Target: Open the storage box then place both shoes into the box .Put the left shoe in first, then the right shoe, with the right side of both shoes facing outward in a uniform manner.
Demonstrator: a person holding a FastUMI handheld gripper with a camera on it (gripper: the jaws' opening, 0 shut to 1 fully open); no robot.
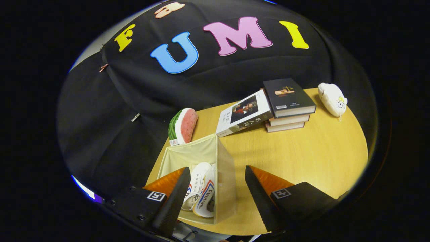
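My gripper (pixel 216 188) hangs above the near end of the table (pixel 302 161) with its fingers spread wide and nothing held between them. Directly under and between the fingers sits the storage box (pixel 225 168), a pale fabric one with its top open. Both shoes (pixel 201 191) lie inside it, white with coloured trim, packed side by side on edge; my left finger overlaps the box's near left corner and hides part of one shoe, so I cannot tell which way their sides face. My right finger is over bare tabletop just beside the box's right wall.

Just beyond the box, at its far left corner, a watermelon-slice toy (pixel 183 126) stands on the table's edge, close to the box but whether touching I cannot tell. Farther back and to the right, a white-covered book (pixel 243 112) leans against a stack of books (pixel 289 104). Past the stack, near the far rim, rests a white plush toy (pixel 332 99), well apart from the box.
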